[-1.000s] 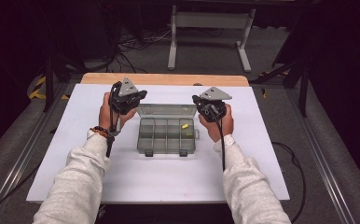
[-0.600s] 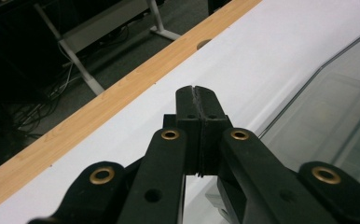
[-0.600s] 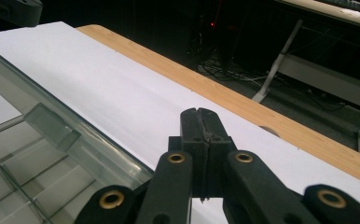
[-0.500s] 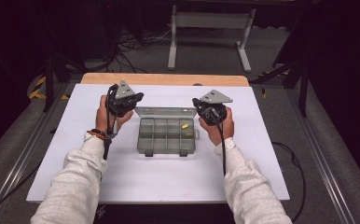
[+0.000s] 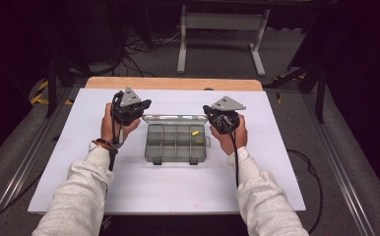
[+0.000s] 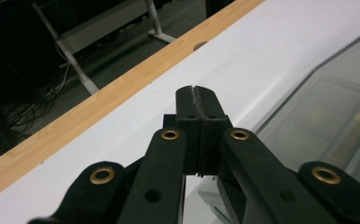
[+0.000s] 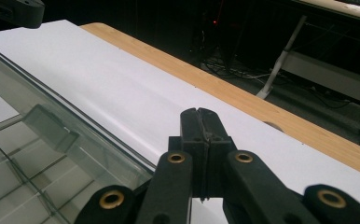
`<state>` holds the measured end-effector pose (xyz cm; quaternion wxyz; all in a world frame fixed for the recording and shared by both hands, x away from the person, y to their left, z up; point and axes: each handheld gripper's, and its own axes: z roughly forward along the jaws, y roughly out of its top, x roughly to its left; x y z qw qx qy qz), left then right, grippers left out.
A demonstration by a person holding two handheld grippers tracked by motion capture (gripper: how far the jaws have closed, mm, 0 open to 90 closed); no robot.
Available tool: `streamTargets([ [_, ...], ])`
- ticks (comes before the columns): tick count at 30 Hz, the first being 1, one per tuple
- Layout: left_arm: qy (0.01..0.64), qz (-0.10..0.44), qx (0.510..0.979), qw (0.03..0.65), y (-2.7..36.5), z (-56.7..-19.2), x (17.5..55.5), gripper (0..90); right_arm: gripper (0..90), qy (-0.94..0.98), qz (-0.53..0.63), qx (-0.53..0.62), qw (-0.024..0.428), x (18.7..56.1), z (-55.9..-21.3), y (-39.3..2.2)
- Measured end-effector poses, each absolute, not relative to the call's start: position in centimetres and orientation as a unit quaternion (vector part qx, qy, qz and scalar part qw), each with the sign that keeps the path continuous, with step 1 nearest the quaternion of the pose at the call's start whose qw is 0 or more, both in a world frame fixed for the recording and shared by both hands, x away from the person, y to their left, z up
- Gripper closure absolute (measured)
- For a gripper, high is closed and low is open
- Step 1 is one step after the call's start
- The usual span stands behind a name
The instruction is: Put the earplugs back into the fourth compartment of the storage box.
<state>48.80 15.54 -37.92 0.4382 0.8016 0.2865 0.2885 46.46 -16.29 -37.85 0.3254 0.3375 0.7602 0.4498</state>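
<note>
A clear plastic compartment box (image 5: 174, 146) lies open in the middle of the white table (image 5: 178, 189), with its lid (image 5: 175, 119) standing up at the back. A small yellow piece (image 5: 195, 132) rests in a right-hand compartment. My left gripper (image 5: 146, 104) hovers just left of the lid and my right gripper (image 5: 206, 109) just right of it. Both point toward the far edge. In the left gripper view the black jaws (image 6: 197, 91) are pressed together with nothing between them, and the lid (image 6: 327, 107) is on the right. The right gripper's jaws (image 7: 199, 113) are likewise shut and empty, beside the lid (image 7: 52, 116).
A bare wooden strip (image 5: 173, 83) runs along the table's far edge. Beyond it are a dark floor, cables and a grey metal stand (image 5: 222, 22). A cable (image 5: 236, 162) trails from the right gripper along the sleeve. White tabletop lies on all sides of the box.
The left gripper has shifted slightly to the left. The right gripper and the box have kept still.
</note>
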Motion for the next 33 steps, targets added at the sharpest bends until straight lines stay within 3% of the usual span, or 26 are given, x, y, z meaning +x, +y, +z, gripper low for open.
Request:
streamTargets([
  [20,0.261,0.284,0.814,0.434,14.9,-38.1,47.8,89.8,90.0,0.779,0.451,0.315,0.300,44.0,-38.6,-16.3],
  [33,0.209,0.257,0.834,0.442,16.2,-39.5,43.3,89.9,90.0,0.812,0.438,0.272,0.275,40.9,-39.2,-16.2],
])
